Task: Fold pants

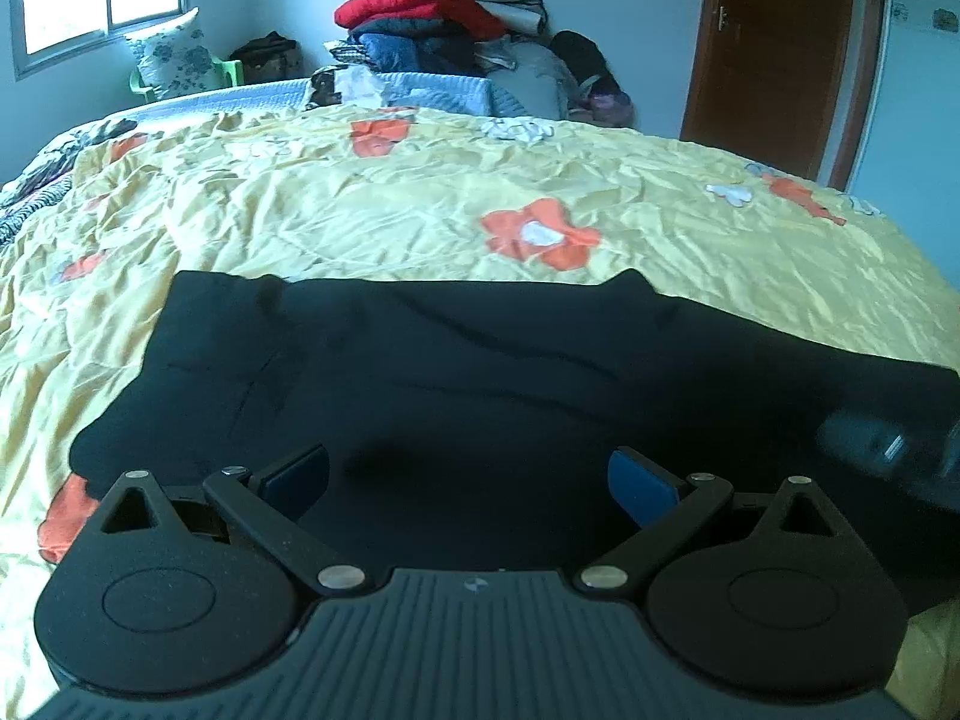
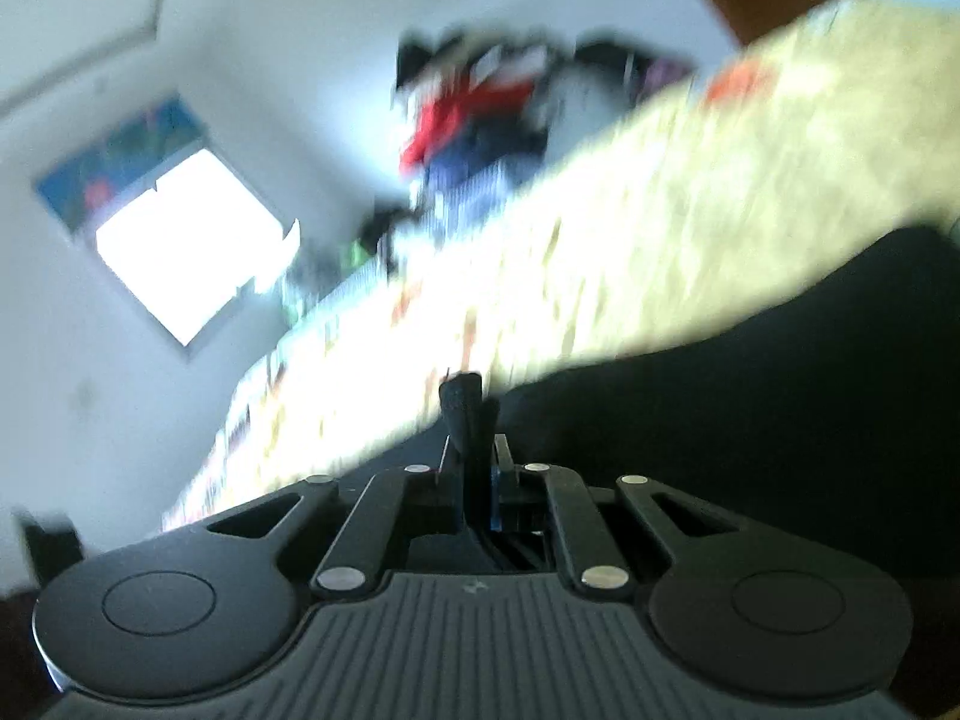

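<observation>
Your right gripper (image 2: 474, 450) is clenched on the black pants (image 1: 480, 396); left gripper (image 1: 468, 480) released. Carry the fold squarely across toward the bedspread's (image 1: 360, 198) far edge.

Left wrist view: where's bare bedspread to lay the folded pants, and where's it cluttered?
Bare yellow bedspread runs beyond the black pants, up to the bed's far edge, plus a strip on their left. Crowded: the clothes pile against the far wall.

Bed (image 1: 420, 192), as we find it: yellow flowered cover; black pants (image 1: 480, 372) spread near; blue quilt (image 1: 432, 87), far.
</observation>
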{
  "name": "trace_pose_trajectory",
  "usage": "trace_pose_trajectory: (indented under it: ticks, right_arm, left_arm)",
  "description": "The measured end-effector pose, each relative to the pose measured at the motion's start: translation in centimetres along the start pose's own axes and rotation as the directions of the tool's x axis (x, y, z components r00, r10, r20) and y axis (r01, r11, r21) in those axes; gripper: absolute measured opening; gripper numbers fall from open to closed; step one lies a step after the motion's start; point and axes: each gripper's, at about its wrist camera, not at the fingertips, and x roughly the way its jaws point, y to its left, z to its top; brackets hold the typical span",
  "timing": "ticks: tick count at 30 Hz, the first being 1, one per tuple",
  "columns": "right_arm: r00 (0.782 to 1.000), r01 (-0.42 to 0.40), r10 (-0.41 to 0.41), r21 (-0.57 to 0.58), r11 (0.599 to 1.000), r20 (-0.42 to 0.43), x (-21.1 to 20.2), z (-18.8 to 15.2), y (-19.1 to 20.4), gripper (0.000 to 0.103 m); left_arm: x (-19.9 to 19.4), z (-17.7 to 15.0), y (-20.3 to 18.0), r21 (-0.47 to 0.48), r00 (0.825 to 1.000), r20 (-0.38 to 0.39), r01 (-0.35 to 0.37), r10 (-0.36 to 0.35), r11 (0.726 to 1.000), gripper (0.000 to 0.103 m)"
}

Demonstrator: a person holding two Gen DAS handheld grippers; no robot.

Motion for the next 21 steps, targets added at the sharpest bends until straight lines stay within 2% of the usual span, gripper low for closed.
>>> trace_pose_trajectory:
  ticks: [4, 6, 8, 11, 12, 14, 15, 16, 17, 18, 19, 21]
  right_arm:
    - [0.999, 0.010, -0.015, -0.092, 0.996, -0.047, 1.3, -1.2, 1.8, 0.008]
    - [0.998, 0.034, -0.043, -0.163, 0.986, -0.050, 1.6, -1.3, 2.9, 0.008]
    - [0.992, 0.058, -0.081, -0.223, 0.973, -0.096, 3.4, -0.6, 2.5, 0.010]
    - [0.986, 0.068, -0.106, -0.268, 0.961, -0.129, 2.3, -0.7, 3.8, 0.014]
    - [0.985, 0.048, -0.093, -0.287, 0.957, -0.145, 1.8, -0.4, 4.4, 0.016]
    - [0.997, -0.013, -0.012, -0.325, 0.946, -0.075, -1.4, 0.3, 4.6, 0.018]
    - [1.000, 0.004, -0.011, -0.349, 0.937, -0.020, -3.0, 1.1, 4.4, 0.018]
    - [0.997, 0.073, -0.067, -0.380, 0.922, 0.030, -4.1, 2.0, 4.2, 0.018]
    - [0.984, 0.179, -0.161, -0.418, 0.891, 0.080, -4.6, 3.0, 3.8, 0.018]
    - [0.958, 0.285, -0.265, -0.445, 0.849, 0.109, -4.5, 4.0, 2.8, 0.018]
    - [0.933, 0.349, -0.347, -0.447, 0.824, 0.089, -3.8, 5.0, 1.3, 0.018]
    - [0.905, 0.394, -0.425, -0.409, 0.823, 0.015, -2.2, 6.3, -2.2, 0.018]
  left_arm:
    - [0.5, 0.1, 0.4, -0.031, 1.000, -0.009, -0.002, 0.002, 1.000, 0.101]
    - [0.7, 0.1, 0.2, -0.034, 1.000, -0.016, 0.007, -0.007, 0.999, 0.101]
    - [0.9, 0.2, -0.1, -0.028, 0.999, -0.028, 0.017, -0.018, 0.999, 0.101]
    - [0.5, 0.7, -0.4, -0.028, 1.000, -0.013, 0.028, -0.028, 0.999, 0.101]
    - [0.3, 1.0, -0.5, -0.027, 1.000, -0.003, 0.029, -0.029, 0.999, 0.101]
    - [0.2, 1.6, -0.9, -0.028, 0.999, 0.010, 0.043, -0.042, 0.999, 0.101]
    - [0.2, 2.1, -1.3, -0.030, 0.998, 0.007, 0.060, -0.060, 0.998, 0.101]
    - [0.4, 2.6, -2.0, -0.027, 0.996, -0.004, 0.088, -0.088, 0.996, 0.101]
    - [0.6, 2.9, -2.9, -0.013, 0.992, -0.019, 0.121, -0.122, 0.993, 0.101]
    - [0.9, 3.1, -3.9, 0.010, 0.988, -0.030, 0.154, -0.153, 0.988, 0.101]
    - [1.1, 3.2, -5.1, 0.039, 0.983, -0.037, 0.182, -0.181, 0.983, 0.101]
    - [1.7, 2.7, -7.5, 0.115, 0.980, -0.045, 0.199, -0.195, 0.973, 0.103]
